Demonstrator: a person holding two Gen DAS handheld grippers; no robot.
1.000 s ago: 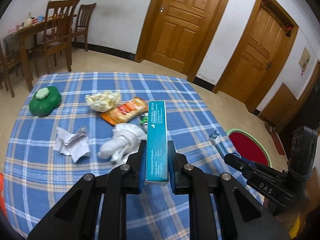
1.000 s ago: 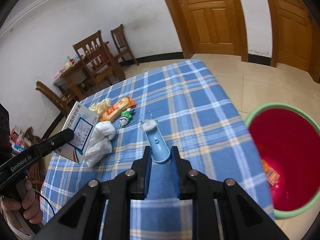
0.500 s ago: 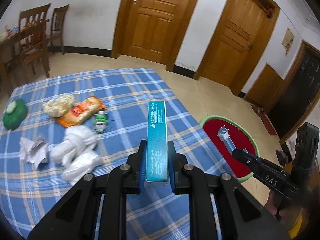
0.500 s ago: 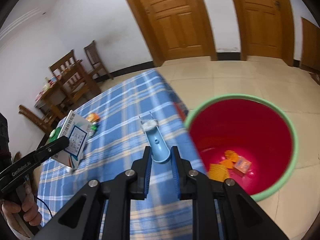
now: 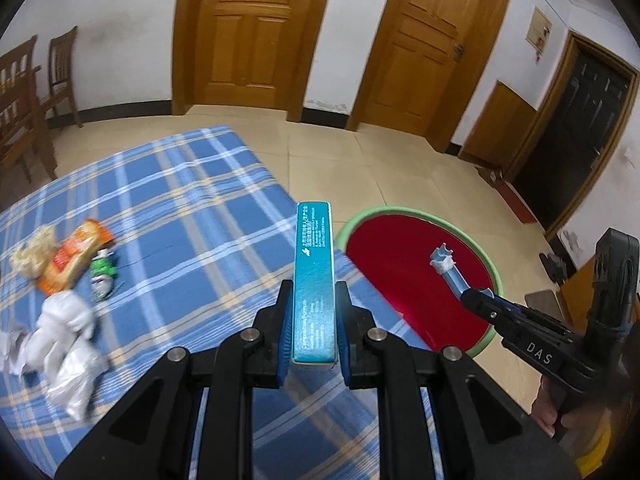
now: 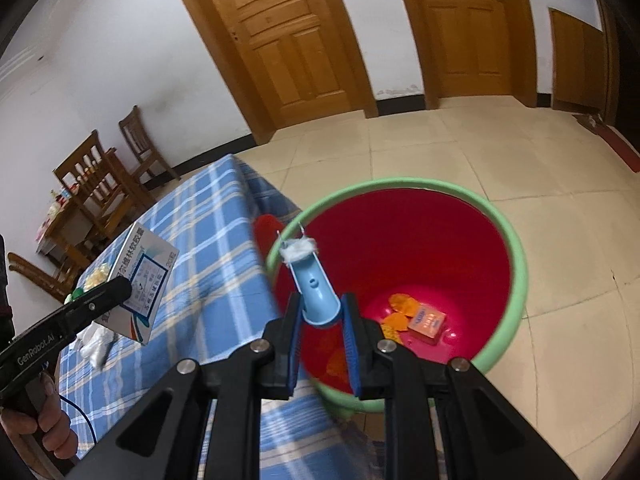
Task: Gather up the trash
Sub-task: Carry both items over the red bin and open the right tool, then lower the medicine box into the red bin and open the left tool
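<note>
Both grippers have swung from the table toward the bucket: the right gripper clamps a blue tube above its opening, while the left gripper grips a teal box upright between its jaws, beside the rim.

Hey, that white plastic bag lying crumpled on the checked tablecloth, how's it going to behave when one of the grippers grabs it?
The white plastic bag looks crumpled and thin, so it will probably be floppy and sag from the jaws. It seems light for its bulk, likely lifting with little effort. Its glossy film may be slippery, so a pinch on a bunched fold should hold better than one on a loose edge.
</note>
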